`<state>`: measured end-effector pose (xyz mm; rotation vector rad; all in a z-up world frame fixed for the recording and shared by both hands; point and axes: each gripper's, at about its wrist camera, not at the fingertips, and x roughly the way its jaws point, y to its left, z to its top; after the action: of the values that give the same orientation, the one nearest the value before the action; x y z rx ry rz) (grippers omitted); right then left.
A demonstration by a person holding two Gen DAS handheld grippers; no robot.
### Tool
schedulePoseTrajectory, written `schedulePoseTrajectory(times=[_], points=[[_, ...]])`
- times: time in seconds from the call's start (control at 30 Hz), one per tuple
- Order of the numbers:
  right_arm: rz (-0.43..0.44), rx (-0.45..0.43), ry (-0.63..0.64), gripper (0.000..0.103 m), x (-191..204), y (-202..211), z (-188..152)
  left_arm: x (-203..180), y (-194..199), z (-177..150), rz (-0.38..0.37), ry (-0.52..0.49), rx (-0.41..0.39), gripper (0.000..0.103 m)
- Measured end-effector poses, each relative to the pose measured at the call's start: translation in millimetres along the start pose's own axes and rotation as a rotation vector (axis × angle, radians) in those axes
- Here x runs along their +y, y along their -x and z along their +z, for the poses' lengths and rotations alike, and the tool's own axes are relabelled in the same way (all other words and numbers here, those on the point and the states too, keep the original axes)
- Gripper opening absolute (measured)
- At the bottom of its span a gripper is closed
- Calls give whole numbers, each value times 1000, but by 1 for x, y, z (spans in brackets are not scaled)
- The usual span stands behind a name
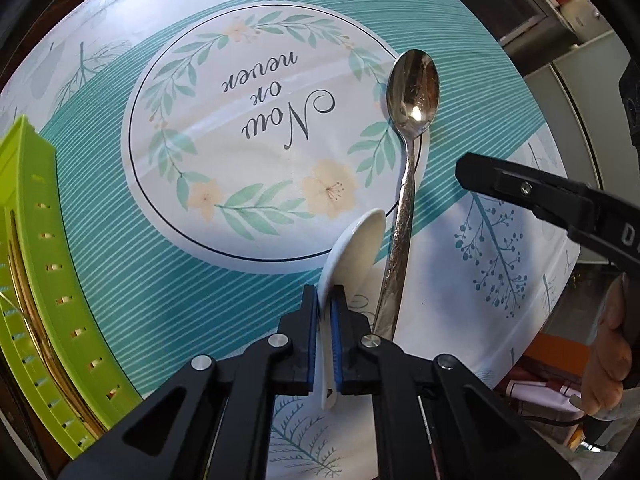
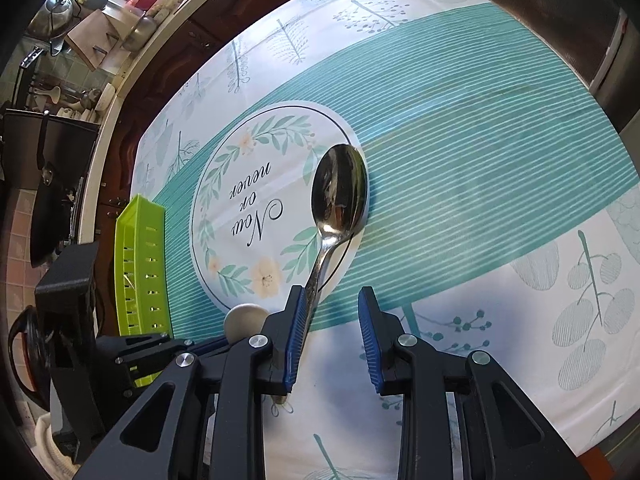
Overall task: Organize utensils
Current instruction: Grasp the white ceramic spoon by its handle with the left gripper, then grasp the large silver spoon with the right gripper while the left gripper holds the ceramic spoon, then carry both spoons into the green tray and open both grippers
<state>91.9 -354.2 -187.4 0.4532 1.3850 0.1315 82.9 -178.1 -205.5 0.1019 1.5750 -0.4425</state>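
My left gripper is shut on the handle of a white ceramic spoon, whose bowl sticks out past the fingertips over the tablecloth. A metal spoon lies just to its right, bowl facing up. In the right wrist view the metal spoon lies on the cloth with its handle running between the jaws of my right gripper. The handle rests against the left pad and a wide gap separates it from the right pad, so that gripper is open. The white spoon's bowl peeks out at lower left.
A lime-green slotted utensil tray stands at the table's left edge, also seen as the green tray. The tablecloth is teal-striped with a round floral print. A hand holds the right gripper. Kitchen clutter sits beyond the table.
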Motion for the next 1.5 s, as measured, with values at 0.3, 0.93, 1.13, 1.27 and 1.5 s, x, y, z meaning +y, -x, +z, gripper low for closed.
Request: schedulePoseTrajectory(times=[0.3,0.93,1.13,1.27,1.5], points=[[-16,-42,12,27,-9,-14,28,21,5,-3,-16,124,-28,2],[0,-101,214,27,5,-41,49,37,9,12,-32,274,-78,3],[42,-70,274,27,18,-48,42,42,9,8,-44,298,-80,3],[49,-49,305,27,31,-54,38,48,10,4,-56,316,-87,3],[63,-15,374,16,60,-63,28,63,14,-11,-80,333,-94,3]])
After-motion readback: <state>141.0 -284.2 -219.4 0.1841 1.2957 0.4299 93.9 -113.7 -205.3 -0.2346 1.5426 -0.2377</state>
